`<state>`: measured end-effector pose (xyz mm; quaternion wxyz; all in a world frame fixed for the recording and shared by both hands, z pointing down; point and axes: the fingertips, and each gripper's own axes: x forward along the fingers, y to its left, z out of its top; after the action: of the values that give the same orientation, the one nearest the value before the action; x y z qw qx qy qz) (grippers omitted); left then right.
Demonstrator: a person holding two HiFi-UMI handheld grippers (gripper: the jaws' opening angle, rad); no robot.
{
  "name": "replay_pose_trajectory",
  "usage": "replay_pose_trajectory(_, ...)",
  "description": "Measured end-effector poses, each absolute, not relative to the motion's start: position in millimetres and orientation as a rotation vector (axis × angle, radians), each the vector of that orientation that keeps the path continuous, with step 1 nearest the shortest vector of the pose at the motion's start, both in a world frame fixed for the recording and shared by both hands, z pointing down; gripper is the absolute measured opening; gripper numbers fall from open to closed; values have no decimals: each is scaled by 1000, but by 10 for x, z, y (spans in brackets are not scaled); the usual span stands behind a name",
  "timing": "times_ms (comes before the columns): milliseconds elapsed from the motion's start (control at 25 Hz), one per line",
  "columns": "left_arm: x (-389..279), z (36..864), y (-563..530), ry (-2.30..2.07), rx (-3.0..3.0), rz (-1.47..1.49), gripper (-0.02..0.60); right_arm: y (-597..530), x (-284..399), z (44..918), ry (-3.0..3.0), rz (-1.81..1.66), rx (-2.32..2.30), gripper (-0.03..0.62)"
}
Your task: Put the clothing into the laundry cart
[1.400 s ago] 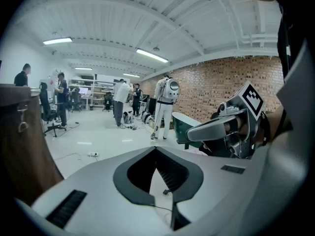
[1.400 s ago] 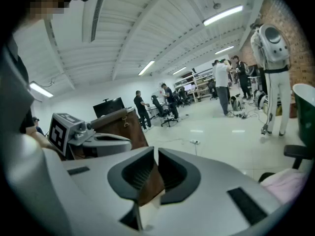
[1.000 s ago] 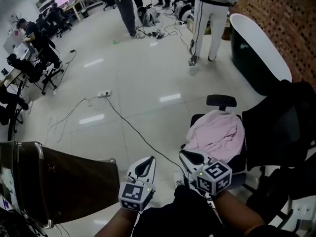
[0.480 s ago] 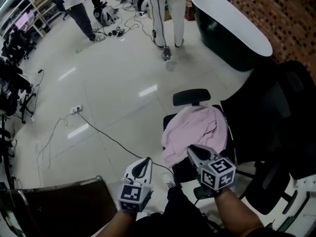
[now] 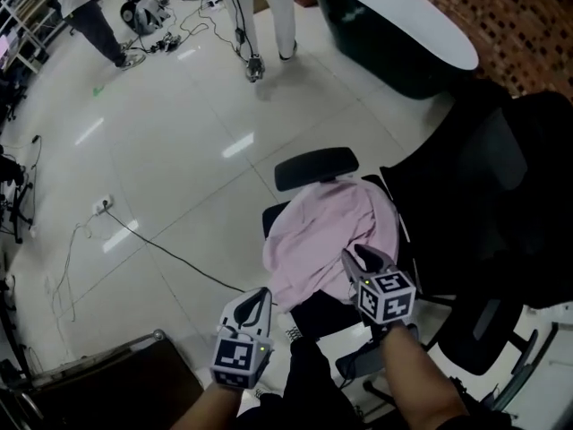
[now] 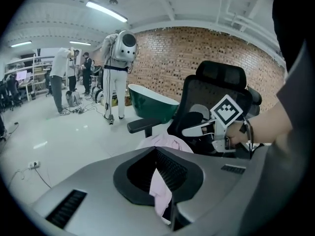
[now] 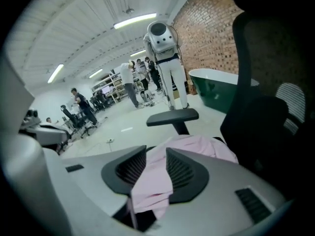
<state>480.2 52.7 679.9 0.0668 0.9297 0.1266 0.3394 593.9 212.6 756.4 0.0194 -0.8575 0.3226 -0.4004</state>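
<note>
A pink garment lies draped over the seat of a black office chair. My right gripper hovers at the garment's near right edge. Its jaws are opening, and in the right gripper view the pink garment shows through the gap of the right gripper, with no pad pressing on it. My left gripper stays shut and empty, short of the chair's near left corner. In the left gripper view the left gripper points at the pink garment. The dark laundry cart sits at the bottom left.
A second black chair stands close on the right. Beyond it is a green tub with a white rim and a brick wall. A cable crosses the white floor to a power strip. People and a white humanoid figure stand further off.
The view has swung toward the chair, and the cart has slid to the bottom-left corner. My right gripper has reached the garment's edge and its jaws have spread. The left stays shut.
</note>
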Motion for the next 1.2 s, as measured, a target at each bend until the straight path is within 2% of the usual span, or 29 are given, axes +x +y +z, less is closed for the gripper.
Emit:
replay_pose_trajectory(120, 4877, 7004, 682, 439, 2785, 1034, 0, 2392, 6272, 8104, 906, -1296, -2791, 201)
replay_pose_trajectory(360, 4794, 7384, 835, 513, 2737, 1095, 0, 2678, 6739, 8883, 720, -1396, -2908, 242)
replay_pose_trajectory(560, 4757, 7615, 866, 503, 2673, 1135, 0, 2820, 6944, 9296, 646, -1486, -2880, 416)
replay_pose_trajectory(1080, 4729, 7760, 844, 559, 2691, 1198, 0, 2814, 7215, 10198, 626, -1682, -2897, 431)
replay_pose_trajectory(1200, 4743, 7796, 808, 553, 2706, 1187, 0, 2788, 7261, 10249, 610, -1685, -2896, 390)
